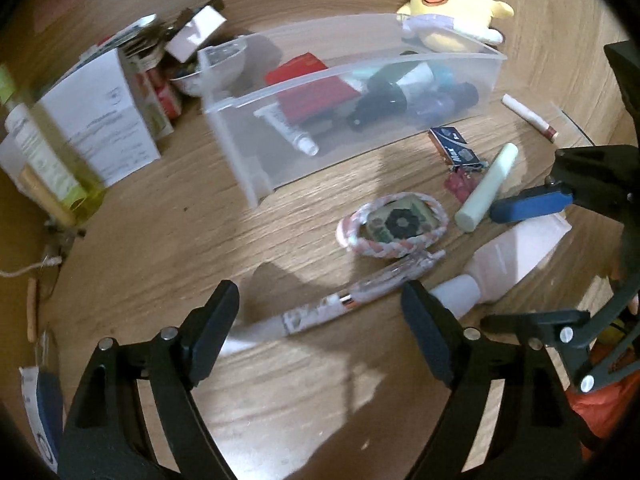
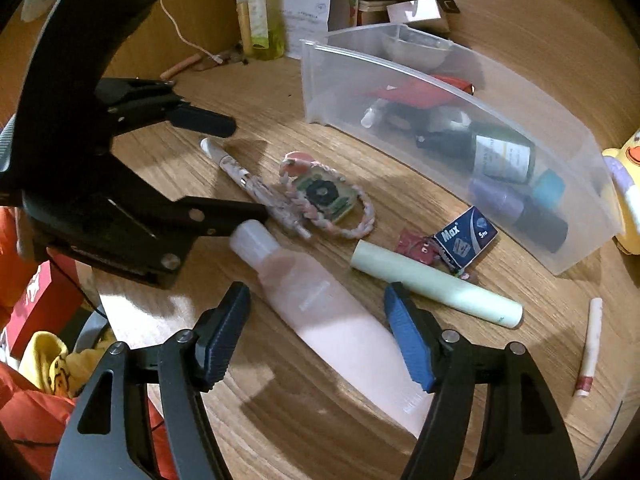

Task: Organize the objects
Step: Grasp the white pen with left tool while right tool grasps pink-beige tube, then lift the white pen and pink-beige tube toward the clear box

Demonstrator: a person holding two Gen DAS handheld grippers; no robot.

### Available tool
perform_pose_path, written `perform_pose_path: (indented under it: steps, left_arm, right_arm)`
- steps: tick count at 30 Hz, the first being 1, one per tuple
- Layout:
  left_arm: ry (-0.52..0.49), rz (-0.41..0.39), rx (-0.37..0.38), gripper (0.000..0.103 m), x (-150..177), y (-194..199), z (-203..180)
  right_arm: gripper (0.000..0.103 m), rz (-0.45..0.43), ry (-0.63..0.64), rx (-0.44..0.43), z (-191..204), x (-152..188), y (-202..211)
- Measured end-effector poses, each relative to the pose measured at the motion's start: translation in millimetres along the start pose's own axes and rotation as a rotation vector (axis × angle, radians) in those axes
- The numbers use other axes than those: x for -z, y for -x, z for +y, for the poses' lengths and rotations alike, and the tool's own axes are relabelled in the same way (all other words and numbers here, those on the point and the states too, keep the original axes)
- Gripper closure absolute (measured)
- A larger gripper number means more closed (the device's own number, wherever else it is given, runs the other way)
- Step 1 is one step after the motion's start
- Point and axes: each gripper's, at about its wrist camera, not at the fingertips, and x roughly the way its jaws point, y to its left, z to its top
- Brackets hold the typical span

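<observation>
A clear plastic bin (image 1: 240,128) (image 2: 584,216) on the wooden table holds bottles, a red item and a small tube. My left gripper (image 1: 320,332) is open, its jaws straddling a patterned pen (image 1: 352,300) (image 2: 236,168) just above the table. My right gripper (image 2: 316,336) is open, its jaws either side of a pink tube (image 2: 332,312) (image 1: 516,252), not touching it. The right gripper also shows in the left wrist view (image 1: 532,300). A braided bracelet around a small card (image 1: 396,224) (image 2: 324,196) and a pale green stick (image 1: 486,188) (image 2: 436,284) lie between.
A blue Max box (image 1: 454,146) (image 2: 466,236), a small red packet (image 2: 412,246) and a white stick (image 1: 528,118) (image 2: 590,344) lie on the table. A yellow plush chick (image 1: 452,4) sits behind the bin. Boxes, papers and a green bottle (image 2: 260,12) stand at the back.
</observation>
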Motion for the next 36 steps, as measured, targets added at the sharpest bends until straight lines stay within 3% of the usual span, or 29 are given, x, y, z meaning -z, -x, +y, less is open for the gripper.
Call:
perform_pose_path:
  steps: [5,9,15,18,21,29,36]
  left_arm:
    - [0.025,0.002,0.064,0.048,-2,1,-1]
    - [0.056,0.010,0.067,0.066,4,6,-2]
    - [0.131,0.023,0.082,0.081,20,19,-4]
    - [0.178,0.034,0.134,0.086,27,25,-6]
    - [0.198,0.049,0.198,0.088,30,28,-8]
    - [0.091,0.055,0.158,0.087,13,19,-29]
    - [0.056,0.055,0.187,0.087,-5,8,-32]
  right_arm:
    - [0.061,-0.018,-0.032,0.012,-8,6,7]
    - [0.067,-0.027,-0.073,0.019,-18,15,14]
    - [0.070,-0.040,-0.153,0.042,-34,32,24]
    - [0.072,-0.045,-0.192,0.042,-40,38,28]
    - [0.072,-0.046,-0.201,0.040,-41,44,33]
    - [0.071,-0.039,-0.191,0.033,-36,40,29]
    - [0.071,-0.055,-0.186,0.047,-34,33,23]
